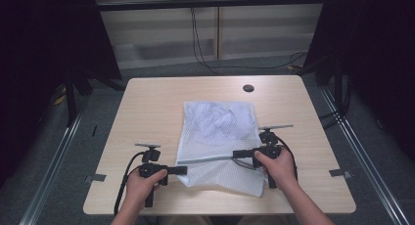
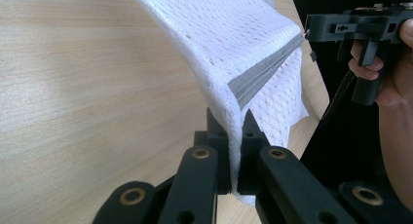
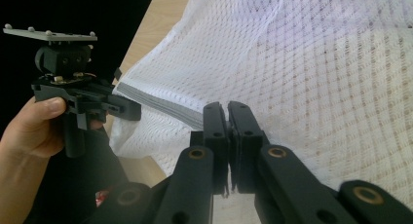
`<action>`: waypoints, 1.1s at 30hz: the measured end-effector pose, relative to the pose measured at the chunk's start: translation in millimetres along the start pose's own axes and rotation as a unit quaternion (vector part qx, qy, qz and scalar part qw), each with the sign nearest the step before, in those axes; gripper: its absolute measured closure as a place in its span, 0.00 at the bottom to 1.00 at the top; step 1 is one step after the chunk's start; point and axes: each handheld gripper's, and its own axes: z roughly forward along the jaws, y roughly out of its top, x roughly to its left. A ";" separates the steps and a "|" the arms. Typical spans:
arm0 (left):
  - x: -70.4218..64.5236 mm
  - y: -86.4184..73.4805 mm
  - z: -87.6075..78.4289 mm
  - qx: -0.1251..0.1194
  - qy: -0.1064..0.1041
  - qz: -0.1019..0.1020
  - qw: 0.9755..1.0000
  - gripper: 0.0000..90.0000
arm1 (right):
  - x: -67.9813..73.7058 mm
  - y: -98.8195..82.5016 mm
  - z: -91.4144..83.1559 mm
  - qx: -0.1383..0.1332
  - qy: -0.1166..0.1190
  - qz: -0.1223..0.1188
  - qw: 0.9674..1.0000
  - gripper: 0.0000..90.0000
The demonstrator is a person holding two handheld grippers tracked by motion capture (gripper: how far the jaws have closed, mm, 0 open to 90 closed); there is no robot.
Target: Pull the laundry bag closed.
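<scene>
From the high view, I have the white mesh laundry bag [image 1: 219, 142] lying on the wooden table [image 1: 147, 112], roughly centred and nearer my side, with some pale cloth bunched inside its far half. The grey zipper band [image 1: 205, 160] runs across its near part, stretched between my two tools. My left gripper [image 1: 182, 170] sits at the bag's left edge and my right gripper [image 1: 238, 154] at the band's right end.

In the left gripper view, my jaws are clamped together on the mesh at the end of the zipper band [image 2: 265, 70], the fabric pinched flat between the pads and rising away in a soft ridge. The right gripper [image 2: 308, 33] meets the band's far end.

In the right gripper view, my jaws are pressed together on the band [image 3: 160, 106], with mesh [image 3: 316, 87] draped over and behind them; the left gripper [image 3: 136, 111] holds the other end.

I judge the bag light, limp and a little slippery, sagging wherever unsupported. The woven zipper band is the firmest part, so I would keep hold there, not on the open mesh, which could snag or stretch.
</scene>
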 end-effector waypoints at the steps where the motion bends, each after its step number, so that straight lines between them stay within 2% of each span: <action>1: -0.5 0.0 -0.1 -0.002 0.000 -0.003 1.000 0.98 | -0.3 0.0 0.5 0.000 -0.001 0.000 1.000 0.97; 10: 0.5 -0.2 -0.7 0.006 0.002 0.005 1.000 0.98 | -2.0 0.6 -2.4 -0.002 0.001 -0.001 1.000 0.97; 13: 0.2 -0.9 -1.1 0.003 -0.001 -0.002 1.000 0.98 | -3.7 0.8 -5.6 -0.003 0.004 0.007 1.000 0.97; 17: 0.6 -0.5 -1.0 0.006 0.000 0.003 1.000 0.98 | -4.6 0.4 -5.9 -0.001 0.001 0.007 1.000 0.97; 25: 0.5 -1.0 -1.2 0.004 0.001 0.000 1.000 0.98 | -6.4 0.3 -7.6 -0.002 0.001 0.005 1.000 0.97; 27: 1.2 -0.7 -1.7 0.008 0.001 0.005 1.000 0.98 | -6.3 0.3 -8.9 -0.001 -0.001 0.007 1.000 0.97; 33: -0.3 -1.3 -0.2 0.004 0.001 -0.002 1.000 0.98 | -8.0 0.3 -11.5 0.000 -0.001 0.010 1.000 0.97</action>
